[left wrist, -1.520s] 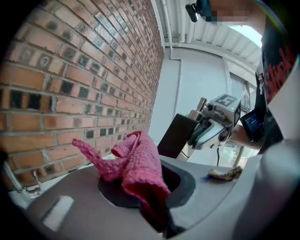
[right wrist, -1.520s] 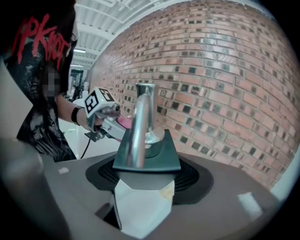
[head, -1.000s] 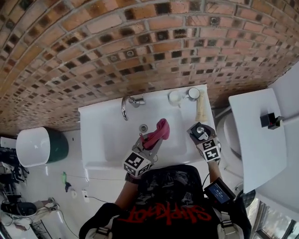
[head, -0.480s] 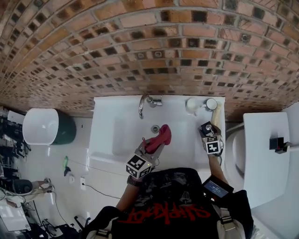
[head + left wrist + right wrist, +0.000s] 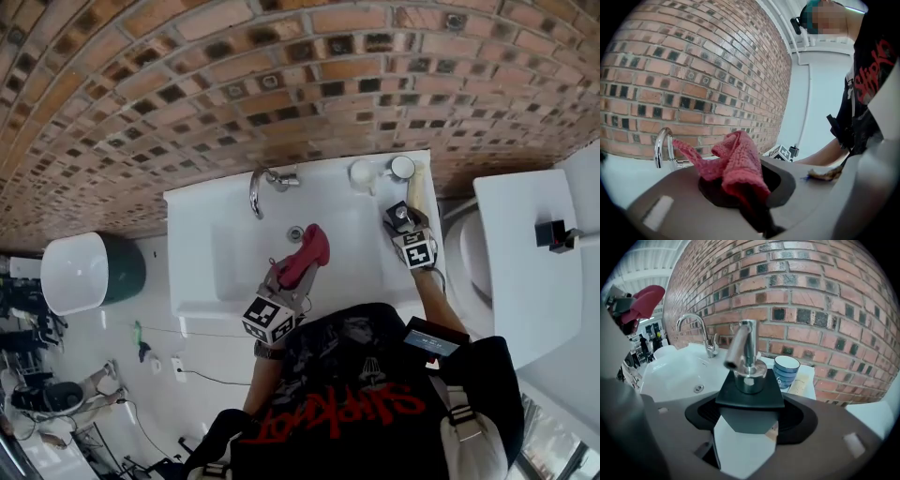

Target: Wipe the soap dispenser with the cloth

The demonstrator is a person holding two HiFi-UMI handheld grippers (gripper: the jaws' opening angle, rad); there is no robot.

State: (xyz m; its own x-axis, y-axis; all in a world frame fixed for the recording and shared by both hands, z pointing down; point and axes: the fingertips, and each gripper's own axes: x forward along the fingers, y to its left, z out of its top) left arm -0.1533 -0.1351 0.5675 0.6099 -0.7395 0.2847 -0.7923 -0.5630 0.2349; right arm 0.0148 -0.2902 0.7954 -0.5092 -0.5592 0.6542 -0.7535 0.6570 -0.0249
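Note:
The soap dispenser (image 5: 749, 380) has a black square top, a pale faceted body and a chrome pump. My right gripper (image 5: 747, 416) is shut on it, jaws on either side of the body. In the head view the soap dispenser (image 5: 399, 216) and right gripper (image 5: 403, 227) are over the sink's right rim. A pink cloth (image 5: 736, 168) hangs crumpled from my left gripper (image 5: 747, 199), which is shut on it. From above, the pink cloth (image 5: 306, 255) and left gripper (image 5: 287, 279) are over the basin, left of the dispenser and apart from it.
The white sink (image 5: 216, 244) stands against a brick wall, with a chrome tap (image 5: 265, 184) at the back. A blue-striped cup (image 5: 786, 371) and a pale yellowish item (image 5: 418, 187) sit on the back right corner. A toilet (image 5: 461, 258) is at the right, a white bin (image 5: 80, 272) at the left.
My right gripper has sunk with the dispenser and now sits nearer the cup at the sink's back right. The left gripper has shifted slightly, still holding the cloth over the basin.

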